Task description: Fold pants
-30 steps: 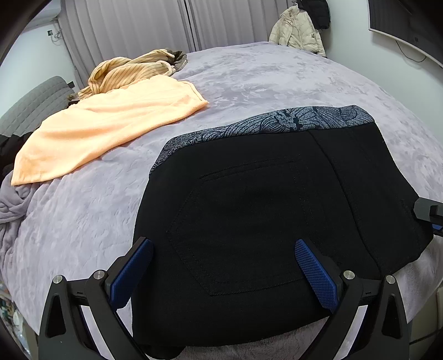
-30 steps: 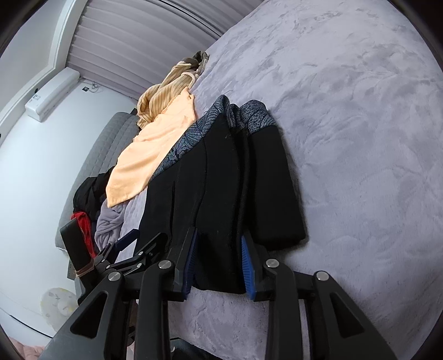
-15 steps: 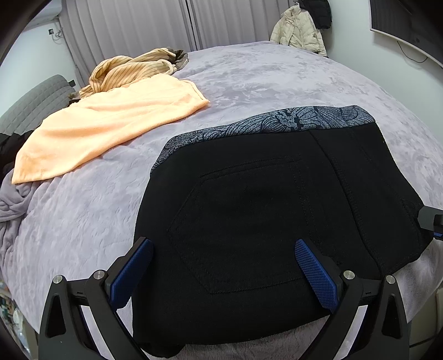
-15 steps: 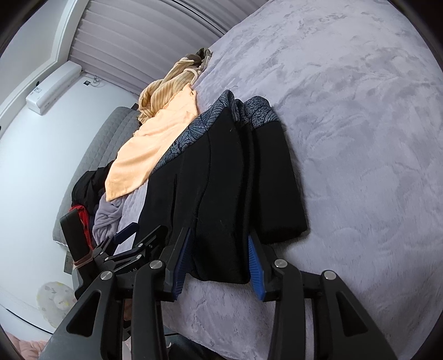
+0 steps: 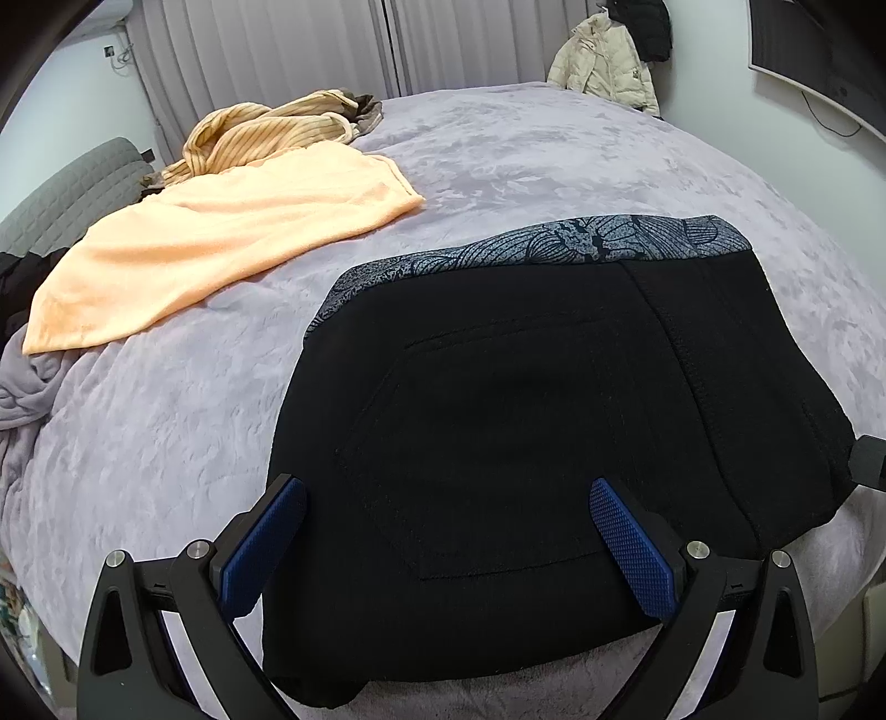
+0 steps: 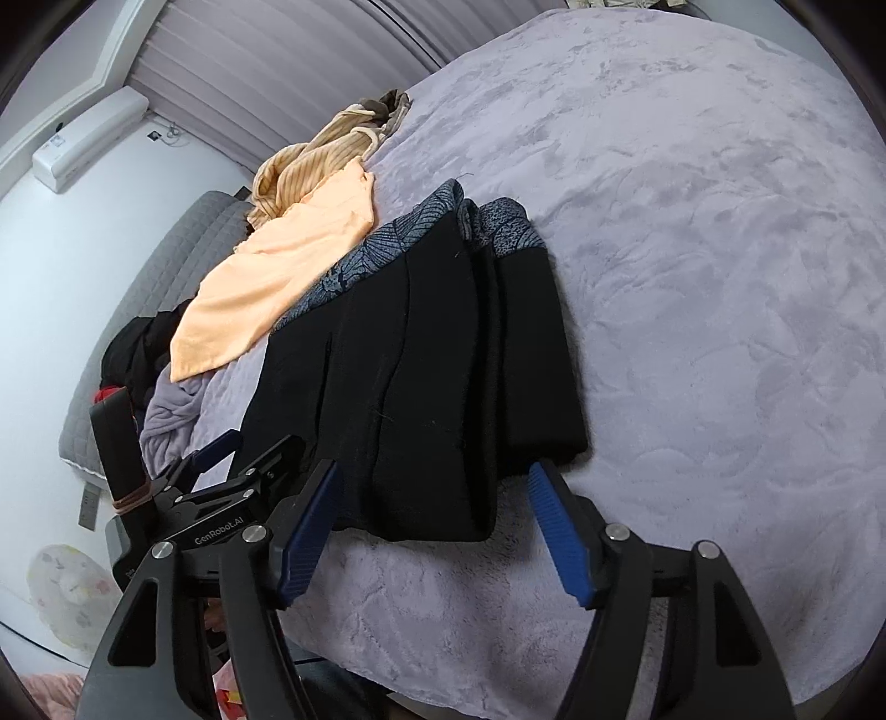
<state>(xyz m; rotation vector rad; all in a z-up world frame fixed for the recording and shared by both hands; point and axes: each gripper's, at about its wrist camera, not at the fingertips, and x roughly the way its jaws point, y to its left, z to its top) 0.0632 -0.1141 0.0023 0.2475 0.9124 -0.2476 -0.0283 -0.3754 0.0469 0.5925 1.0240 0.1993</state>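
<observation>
On the bed: folded and lying flat at the near edge.

Pants (image 5: 526, 432): black, with a grey-blue leaf-print waistband (image 5: 581, 249) at the far side; back pocket facing up; seen from the right wrist camera (image 6: 432, 376) as stacked layers, folds running away from the lens.

Bedspread (image 5: 526, 149): pale lilac plush, wrinkled, spread under everything.

Left gripper (image 5: 443, 531): spread wide, blue pads on either side of the near hem, poised over the black fabric; gripping nothing; whether touching the cloth, cannot tell.

Right gripper (image 6: 437, 531): spread wide at the short end of the folded stack, blue pads flanking the corner; nothing clamped between them.

Far left of the bed: peach towel (image 5: 221, 243) laid flat, well apart from the pants; striped tan garment (image 5: 266, 133) bunched just beyond it.

Back wall: grey pleated curtains (image 5: 310, 50); cream puffer jacket (image 5: 603, 61) hanging in the right corner.

Left edge: grey quilted headboard (image 5: 61, 194), dark clothing (image 6: 138, 349) heaped beside it.
</observation>
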